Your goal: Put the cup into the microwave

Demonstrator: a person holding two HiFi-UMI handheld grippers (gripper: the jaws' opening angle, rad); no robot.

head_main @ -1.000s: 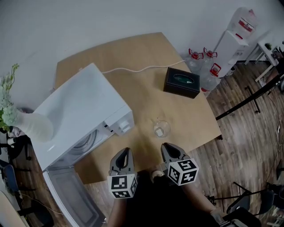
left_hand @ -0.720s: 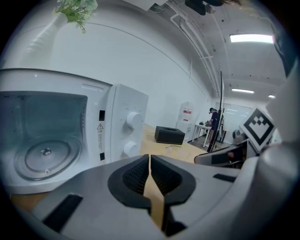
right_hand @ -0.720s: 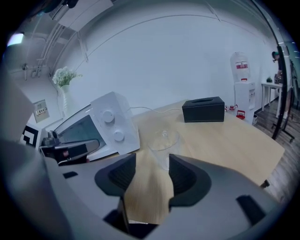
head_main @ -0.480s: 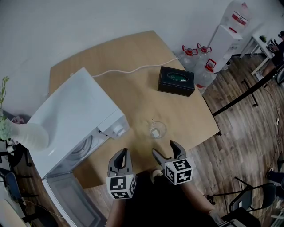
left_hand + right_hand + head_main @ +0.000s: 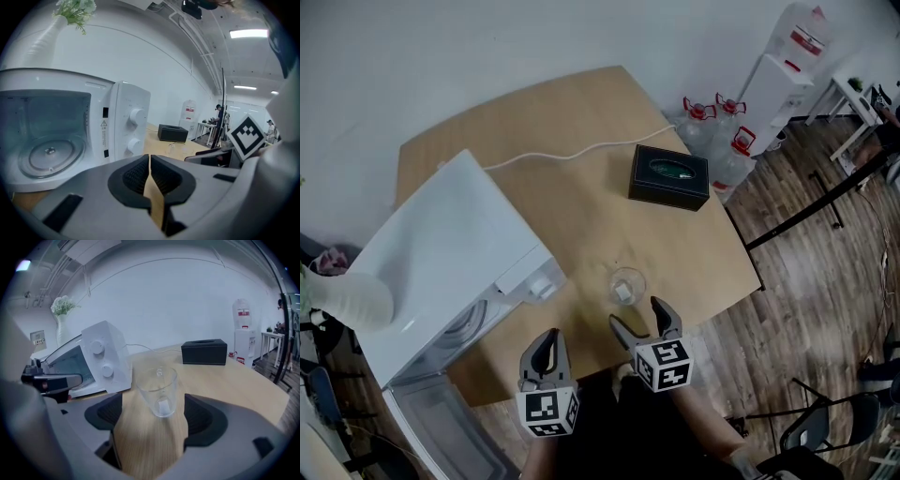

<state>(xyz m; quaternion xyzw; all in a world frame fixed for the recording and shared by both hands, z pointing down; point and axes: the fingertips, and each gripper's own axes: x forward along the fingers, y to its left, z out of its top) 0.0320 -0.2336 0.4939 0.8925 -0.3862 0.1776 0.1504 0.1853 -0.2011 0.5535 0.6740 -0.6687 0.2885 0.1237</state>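
Observation:
A clear glass cup (image 5: 625, 284) stands upright on the wooden table (image 5: 581, 112), to the right of the white microwave (image 5: 441, 253). The microwave's door (image 5: 441, 431) hangs open, and the left gripper view shows the cavity and its turntable (image 5: 49, 152). My right gripper (image 5: 637, 317) sits just short of the cup with its jaws opening wide. In the right gripper view the cup (image 5: 157, 389) stands in line with the gap of that gripper (image 5: 152, 416), touched by neither pad. My left gripper (image 5: 546, 343) is shut and empty near the table's front edge, its pads meeting in its own view (image 5: 149, 164).
A black box (image 5: 668, 175) lies at the table's far right, and a white cable (image 5: 572, 150) runs across the back. A white vase (image 5: 342, 300) stands on the microwave. Water bottles (image 5: 717, 122) and a dispenser (image 5: 787, 56) stand on the floor beyond the right edge.
The right gripper's jaws have gone from shut to wide open, and it has sunk a little toward the cup. The left gripper has stayed shut and in place.

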